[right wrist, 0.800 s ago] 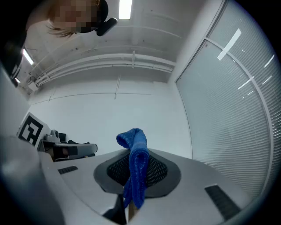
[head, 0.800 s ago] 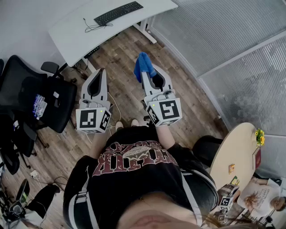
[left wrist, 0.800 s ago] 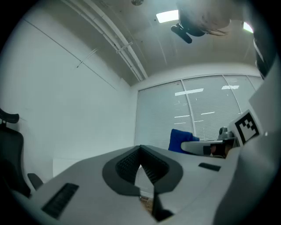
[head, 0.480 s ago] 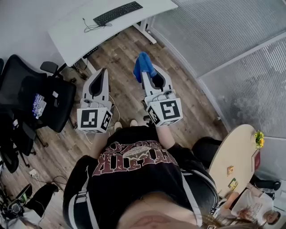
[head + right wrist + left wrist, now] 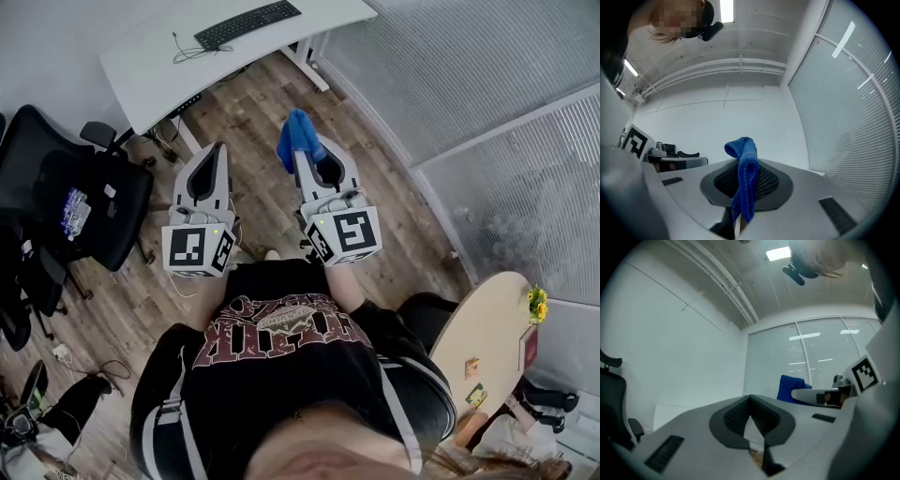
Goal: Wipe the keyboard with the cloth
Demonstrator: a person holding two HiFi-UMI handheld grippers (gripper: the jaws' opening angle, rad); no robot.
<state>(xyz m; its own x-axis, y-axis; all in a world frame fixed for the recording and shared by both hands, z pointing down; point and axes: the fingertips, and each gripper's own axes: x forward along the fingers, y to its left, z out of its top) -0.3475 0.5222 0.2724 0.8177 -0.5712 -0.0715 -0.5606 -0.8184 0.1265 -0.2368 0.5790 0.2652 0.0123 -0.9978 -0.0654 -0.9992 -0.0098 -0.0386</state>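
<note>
A black keyboard (image 5: 247, 24) lies on the white desk (image 5: 159, 66) at the top of the head view, far from both grippers. My right gripper (image 5: 302, 150) is shut on a blue cloth (image 5: 295, 138), which sticks out past its tips; in the right gripper view the cloth (image 5: 744, 180) hangs folded between the jaws. My left gripper (image 5: 209, 161) is held beside it over the wooden floor, shut with nothing in it; in the left gripper view its jaws meet (image 5: 751, 414). Both point up and away from the desk.
A black office chair (image 5: 80, 202) stands at the left near the desk. Cables (image 5: 187, 58) trail from the keyboard. A glass wall with blinds (image 5: 469, 103) runs along the right. A round table (image 5: 487, 347) sits at the lower right.
The whole view has shifted slightly: desk and chair drift up and left. Both grippers keep their pose, with the cloth still held.
</note>
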